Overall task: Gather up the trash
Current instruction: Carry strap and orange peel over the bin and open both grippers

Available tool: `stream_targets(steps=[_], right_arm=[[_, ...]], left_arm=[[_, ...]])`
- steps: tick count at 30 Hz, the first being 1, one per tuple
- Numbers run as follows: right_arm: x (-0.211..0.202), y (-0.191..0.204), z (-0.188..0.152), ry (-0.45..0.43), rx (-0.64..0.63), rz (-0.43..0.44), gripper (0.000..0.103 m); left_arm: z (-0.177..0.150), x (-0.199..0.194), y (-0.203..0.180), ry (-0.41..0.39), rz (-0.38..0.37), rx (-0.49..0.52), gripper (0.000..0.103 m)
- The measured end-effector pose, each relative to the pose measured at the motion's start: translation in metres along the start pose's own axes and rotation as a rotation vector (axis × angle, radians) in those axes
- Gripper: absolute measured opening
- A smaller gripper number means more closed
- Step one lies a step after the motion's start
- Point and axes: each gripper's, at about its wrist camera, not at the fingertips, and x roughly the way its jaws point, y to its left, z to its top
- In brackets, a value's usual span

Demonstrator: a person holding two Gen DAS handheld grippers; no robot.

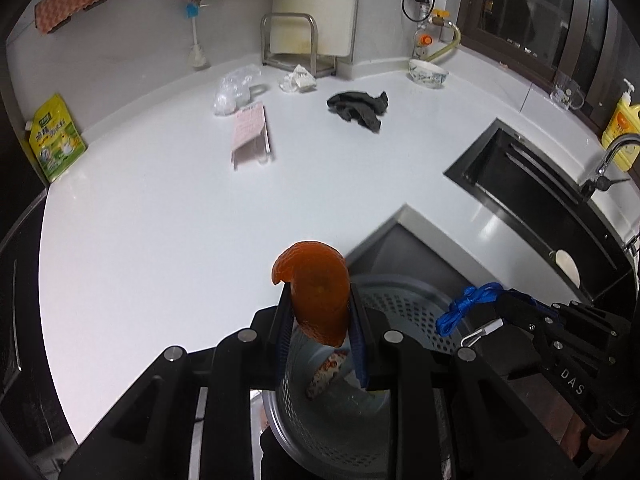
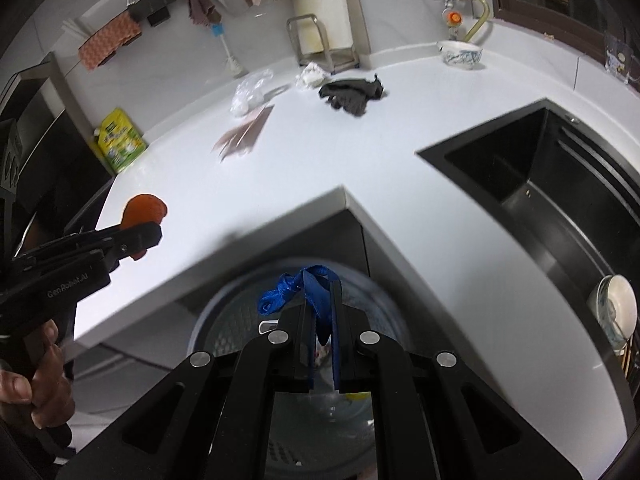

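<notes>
Blue strap (image 2: 316,300) in right gripper (image 2: 322,320)

Bin (image 1: 404,304) mouth open below my grippers; counter (image 1: 160,240) edge close beside; rag (image 1: 360,109), wrapper (image 1: 250,136) well apart.

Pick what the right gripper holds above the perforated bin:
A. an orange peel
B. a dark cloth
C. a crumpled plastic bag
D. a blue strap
D: the blue strap is pinched in the right gripper; the orange peel is in the left gripper.

white counter (image 1: 160,220), dark rag (image 1: 359,109), bowl (image 1: 427,73)
</notes>
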Motion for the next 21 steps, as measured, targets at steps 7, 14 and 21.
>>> stream_targets(steps=[7,14,21], right_arm=[[0.014,-0.005,-0.025,0.064,0.007,0.017,0.006],[0.036,-0.009,-0.044,0.13,0.02,0.018,0.006],[0.034,-0.013,-0.045,0.132,0.025,0.031,0.034]], left_arm=[[-0.026,0.014,-0.014,0.076,0.015,0.02,0.026],[-0.044,0.034,-0.016,0.134,0.002,0.015,0.028],[-0.046,0.034,-0.015,0.132,0.024,0.014,0.053]])
